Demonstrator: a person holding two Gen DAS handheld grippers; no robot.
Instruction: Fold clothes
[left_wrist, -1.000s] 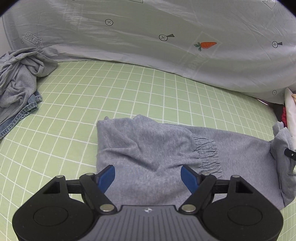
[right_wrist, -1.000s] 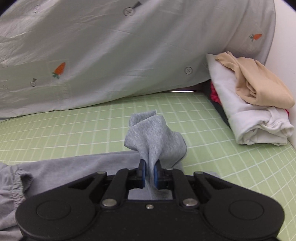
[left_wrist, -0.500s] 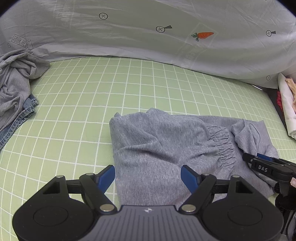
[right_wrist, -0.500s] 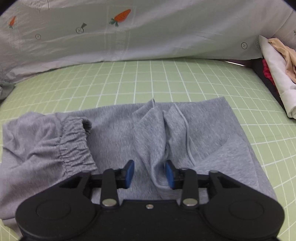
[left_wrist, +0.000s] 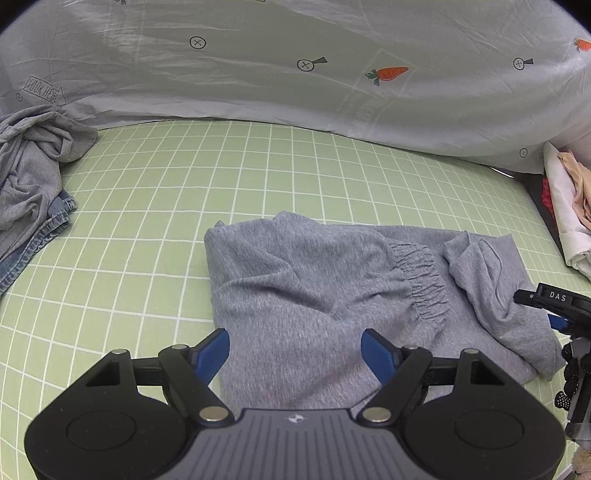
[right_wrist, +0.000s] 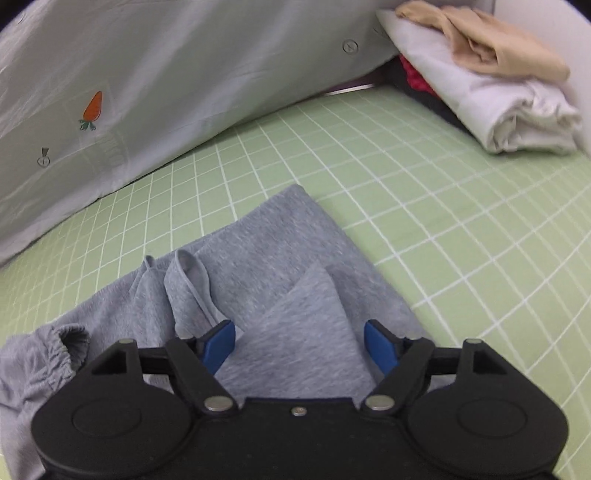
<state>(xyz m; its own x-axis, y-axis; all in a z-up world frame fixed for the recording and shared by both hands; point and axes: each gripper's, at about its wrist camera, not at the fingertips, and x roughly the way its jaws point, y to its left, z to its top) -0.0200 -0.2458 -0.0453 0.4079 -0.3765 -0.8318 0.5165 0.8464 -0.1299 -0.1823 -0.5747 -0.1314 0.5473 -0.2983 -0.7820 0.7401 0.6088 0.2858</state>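
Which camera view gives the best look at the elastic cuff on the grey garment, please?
The left wrist view: the gathered elastic cuff lies unobstructed mid-garment. The right wrist view shows only its end at the left edge, beside that gripper's body.

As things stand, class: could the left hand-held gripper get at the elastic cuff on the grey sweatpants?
Probably yes. The left hand-held gripper is open above the grey sweatpants, and the elastic cuff lies exposed just ahead to its right. The right hand-held gripper sits further right, not between them.
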